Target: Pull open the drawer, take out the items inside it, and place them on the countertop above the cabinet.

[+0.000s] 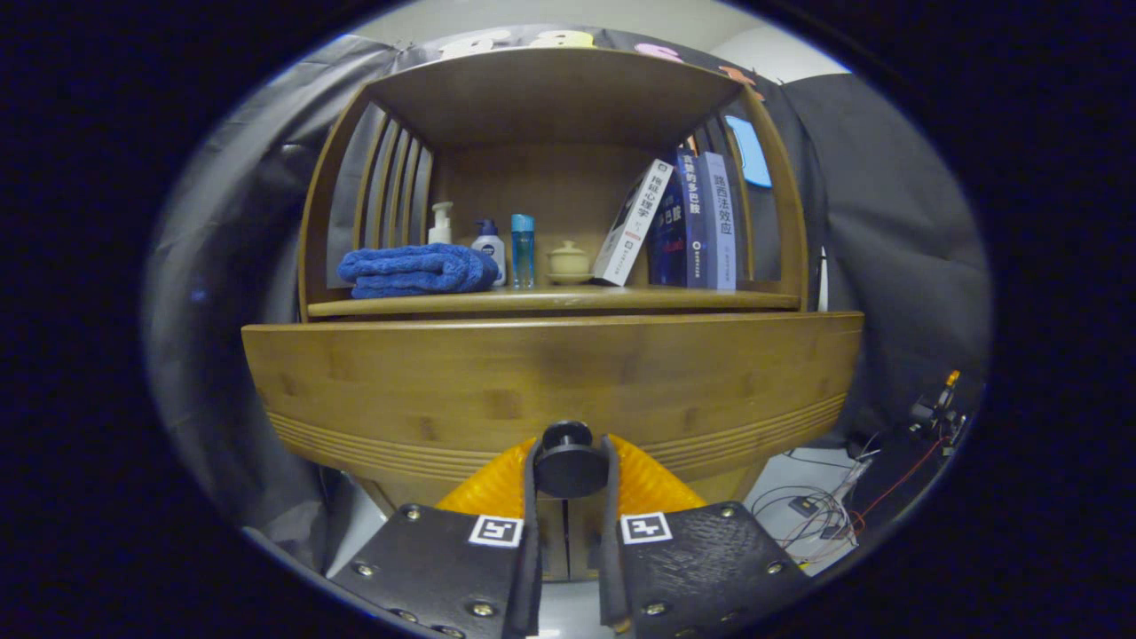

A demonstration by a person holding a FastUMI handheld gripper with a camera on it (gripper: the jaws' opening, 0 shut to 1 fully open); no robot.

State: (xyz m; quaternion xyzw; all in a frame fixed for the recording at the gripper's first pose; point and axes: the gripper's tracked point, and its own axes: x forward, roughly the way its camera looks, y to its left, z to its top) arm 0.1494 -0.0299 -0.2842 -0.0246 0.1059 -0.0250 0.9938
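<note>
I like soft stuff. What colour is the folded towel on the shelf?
Blue: the folded terry towel, gripper view.

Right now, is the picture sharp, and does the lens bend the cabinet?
Gripper view: the fisheye bows the straight drawer front and shelf edge; the books and blue towel look fairly sharp; lighting is dim and even, without glare; the gripper has both fingers against the round knob, slightly soft.

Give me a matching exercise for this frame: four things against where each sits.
Things:
1. drawer knob
2. blue towel
3. lidded cup
4. books

Places:
A. shelf, left end, folded
B. shelf, right end, some leaning
C. between the fingers of the gripper, both pressing on it
D. shelf middle, on a saucer, right of the bottles

Pairs: 1-C, 2-A, 3-D, 4-B
</note>
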